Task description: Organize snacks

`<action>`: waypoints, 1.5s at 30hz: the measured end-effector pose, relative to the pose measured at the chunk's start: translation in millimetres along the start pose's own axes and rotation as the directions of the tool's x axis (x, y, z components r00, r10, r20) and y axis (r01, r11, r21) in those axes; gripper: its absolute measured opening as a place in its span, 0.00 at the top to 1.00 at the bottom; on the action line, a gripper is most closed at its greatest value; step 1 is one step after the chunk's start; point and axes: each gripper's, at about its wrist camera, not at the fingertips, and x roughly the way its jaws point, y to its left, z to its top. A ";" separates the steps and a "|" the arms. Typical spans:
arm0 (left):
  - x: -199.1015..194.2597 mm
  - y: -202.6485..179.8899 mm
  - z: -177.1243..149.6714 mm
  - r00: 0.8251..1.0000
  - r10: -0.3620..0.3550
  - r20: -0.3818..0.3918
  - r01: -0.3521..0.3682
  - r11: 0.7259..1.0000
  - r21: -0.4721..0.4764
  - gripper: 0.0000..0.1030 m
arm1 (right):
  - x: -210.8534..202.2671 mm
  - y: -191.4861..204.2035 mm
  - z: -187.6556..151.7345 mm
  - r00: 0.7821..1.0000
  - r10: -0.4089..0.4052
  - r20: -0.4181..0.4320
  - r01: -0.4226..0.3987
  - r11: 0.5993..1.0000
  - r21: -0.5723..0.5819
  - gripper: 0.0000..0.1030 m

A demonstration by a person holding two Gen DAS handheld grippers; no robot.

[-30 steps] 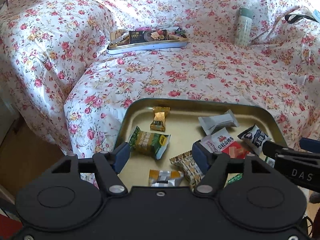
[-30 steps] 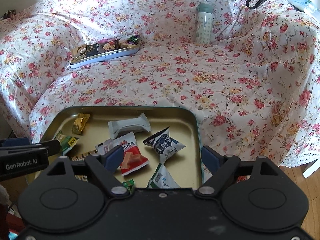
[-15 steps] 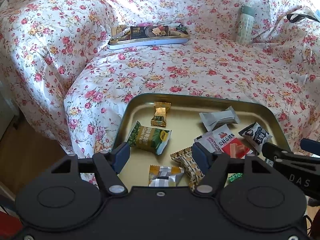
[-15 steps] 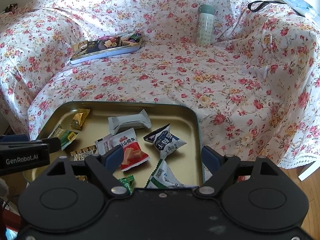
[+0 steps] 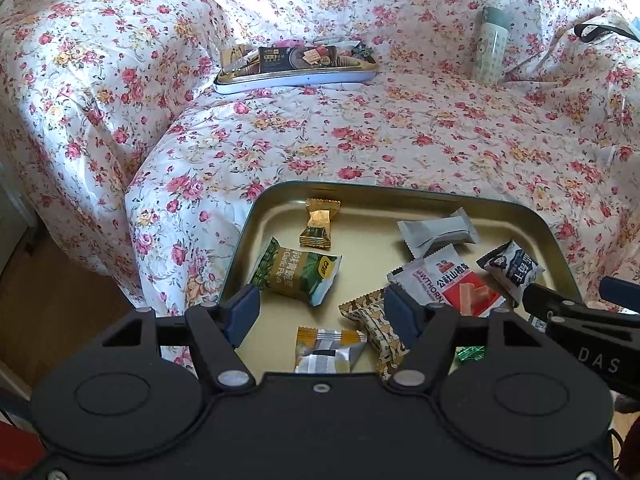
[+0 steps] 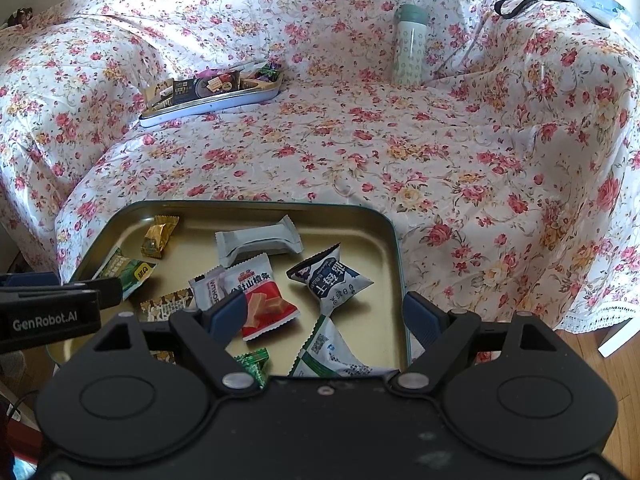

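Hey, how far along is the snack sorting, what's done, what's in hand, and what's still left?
Done: the far tin on the floral cover already holds several packets. In hand: nothing; the left hand-held gripper and right hand-held gripper both hover open over the near tray. Left: the loose snacks there, including the green pea packet, grey bar, hawthorn packet and gold candy.

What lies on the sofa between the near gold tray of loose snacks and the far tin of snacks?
Nothing: between the gold tray and the far tin only bare floral sofa cover shows, clear in both wrist views.
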 end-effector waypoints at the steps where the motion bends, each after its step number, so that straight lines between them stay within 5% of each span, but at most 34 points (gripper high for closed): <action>1: 0.2 0.0 0.1 1.000 -0.001 -0.001 0.001 1.000 0.000 0.31 | 0.3 0.0 -0.2 1.000 0.000 -0.001 0.000 1.000 0.001 0.14; 45: 1.9 2.2 -1.7 1.000 -0.013 -0.019 0.013 1.000 -0.009 0.31 | 2.7 3.5 -4.3 1.000 0.002 -0.011 -0.002 1.000 0.005 0.14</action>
